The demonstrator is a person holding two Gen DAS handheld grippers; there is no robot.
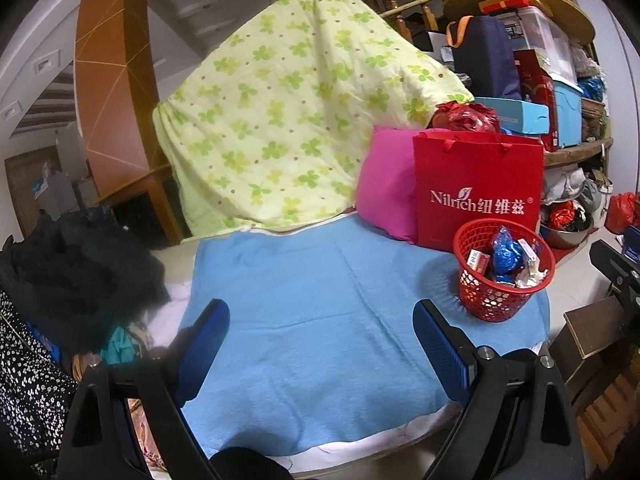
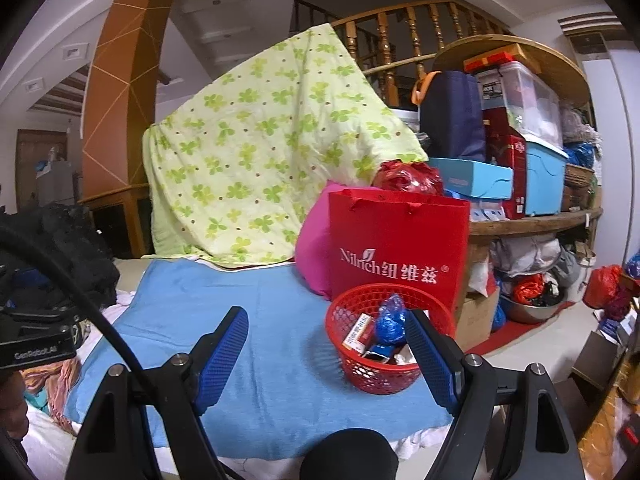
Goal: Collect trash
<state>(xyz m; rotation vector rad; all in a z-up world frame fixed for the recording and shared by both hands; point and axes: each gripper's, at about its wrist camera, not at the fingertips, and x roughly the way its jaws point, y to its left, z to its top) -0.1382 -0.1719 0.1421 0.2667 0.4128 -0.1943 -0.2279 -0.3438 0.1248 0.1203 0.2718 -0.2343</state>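
— On the blue towel [image 1: 320, 292], near its right edge, stands the red mesh basket [image 1: 502, 304]; can you see what is inside it?

— A crumpled blue wrapper [image 1: 506, 256], a small red-and-white carton [image 1: 478, 261] and some white scraps [image 1: 530, 276], all lying inside the rim. The rest of the towel is bare.

— And what is behind the basket?

— A red paper bag [image 1: 478, 196] printed with white letters stands upright just behind it, a pink cushion [image 1: 386, 192] leans beside the bag, and a green clover-print quilt [image 1: 288, 120] is draped over something taller further back.

— How do the tools stand?

— The left gripper [image 1: 322, 316] hovers over the middle of the towel with its blue pads spread wide and nothing between them. The right gripper [image 2: 326, 326] is also wide apart and holds nothing — in its own view the right-hand pad [image 2: 432, 360] overlaps the basket [image 2: 380, 376], but I cannot tell whether it touches the rim.

— Anything at the left?

— A heap of black clothing [image 1: 80, 272] beside the towel
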